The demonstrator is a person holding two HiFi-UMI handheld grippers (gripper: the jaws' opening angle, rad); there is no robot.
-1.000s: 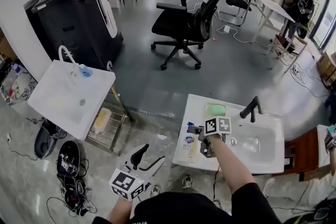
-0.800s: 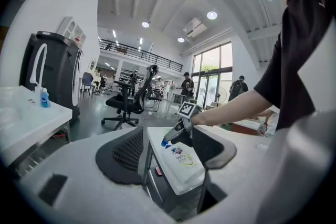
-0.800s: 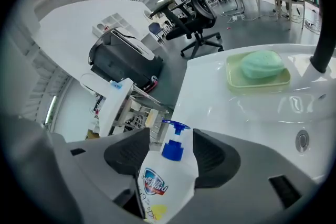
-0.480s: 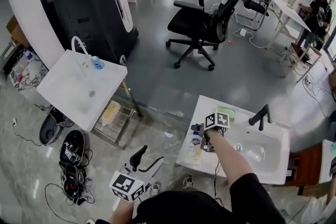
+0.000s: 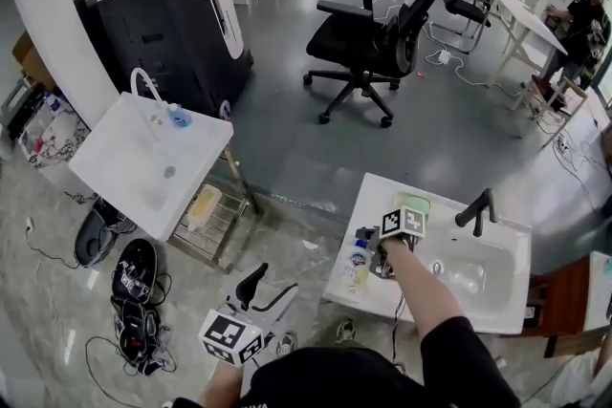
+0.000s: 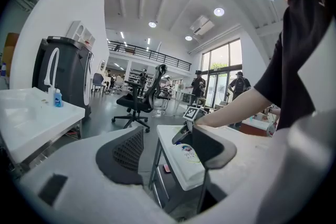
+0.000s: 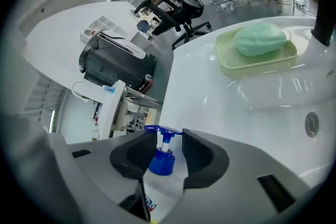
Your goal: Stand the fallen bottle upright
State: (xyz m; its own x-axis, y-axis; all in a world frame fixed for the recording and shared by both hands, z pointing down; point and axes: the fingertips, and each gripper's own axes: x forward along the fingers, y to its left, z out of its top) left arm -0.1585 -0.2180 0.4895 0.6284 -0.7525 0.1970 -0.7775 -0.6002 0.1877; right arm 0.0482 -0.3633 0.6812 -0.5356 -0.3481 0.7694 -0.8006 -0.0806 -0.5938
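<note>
The fallen bottle [image 5: 356, 267] is a white pump bottle with a blue pump head. It lies on its side on the left part of the white sink counter [image 5: 375, 198]. My right gripper [image 5: 369, 251] points down at it. In the right gripper view the blue cap [image 7: 160, 162] sits between the jaws of the right gripper [image 7: 165, 140]. The jaws are closing, with a thin gap showing beside the cap. The bottle's body is mostly hidden under the jaws. My left gripper [image 5: 256, 293] hangs low in front of the counter, open and empty. The left gripper view shows the bottle [image 6: 188, 154] beyond the left gripper [image 6: 168, 150].
A green soap [image 7: 260, 39] lies in a pale tray behind the bottle. A black faucet [image 5: 475, 208] stands over the basin [image 5: 470, 270] to the right. Another white sink [image 5: 143, 162] is at left, an office chair [image 5: 368, 43] and a black machine [image 5: 163, 14] farther off.
My right gripper has sunk onto the bottle's pump end. The left gripper has stayed where it was.
</note>
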